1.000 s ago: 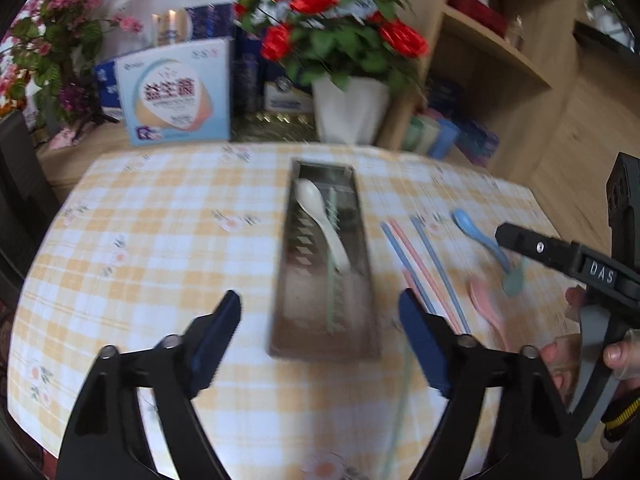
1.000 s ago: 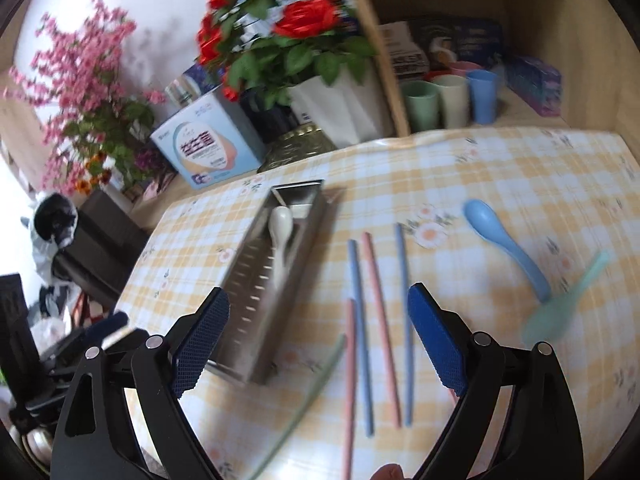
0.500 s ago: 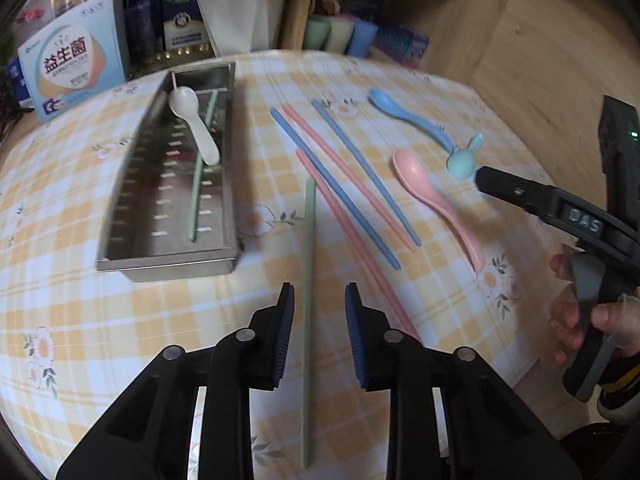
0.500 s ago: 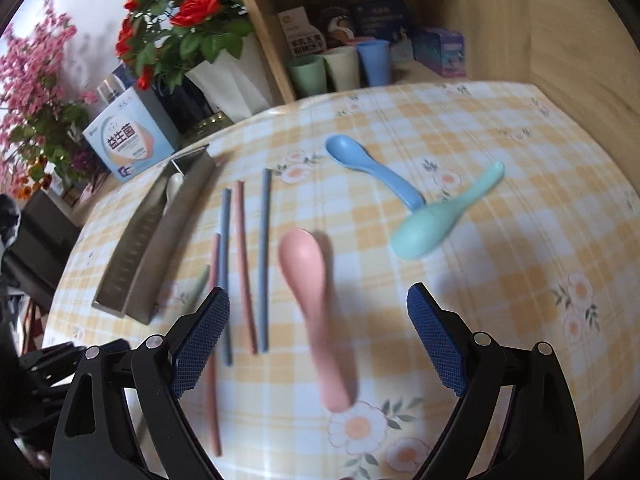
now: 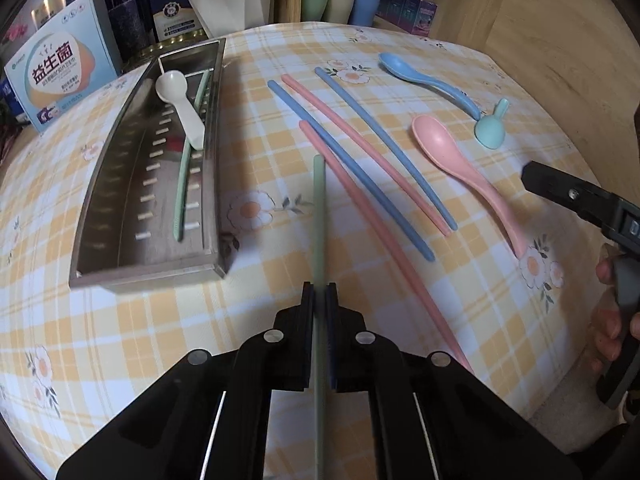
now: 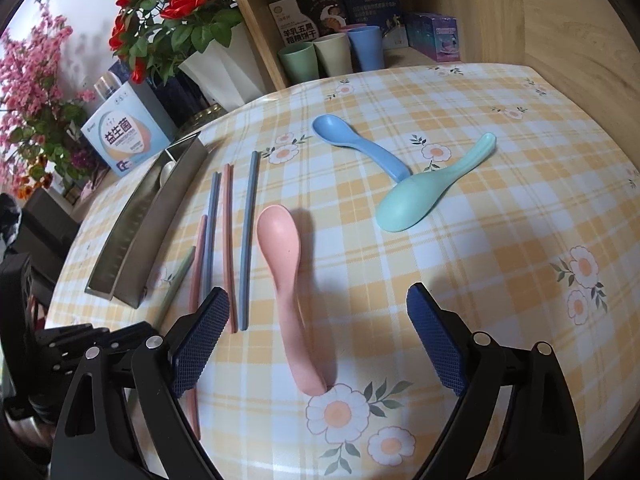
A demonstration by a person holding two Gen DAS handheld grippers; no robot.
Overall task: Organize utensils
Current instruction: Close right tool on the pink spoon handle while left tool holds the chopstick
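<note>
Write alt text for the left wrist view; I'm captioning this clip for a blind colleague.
The left gripper is shut on a green chopstick lying on a yellow checked tablecloth. To its left a metal tray holds a white spoon and another green chopstick; pink and blue chopsticks and spoons lie to the right.

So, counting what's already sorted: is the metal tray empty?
No. The metal tray holds a white spoon and one green chopstick.

Yellow-checked floral tablecloth (image 6: pixel 460 260); pink spoon (image 6: pixel 284 264), blue spoon (image 6: pixel 356 144), mint spoon (image 6: pixel 424 196), steel-grey tray (image 5: pixel 132 184).
</note>
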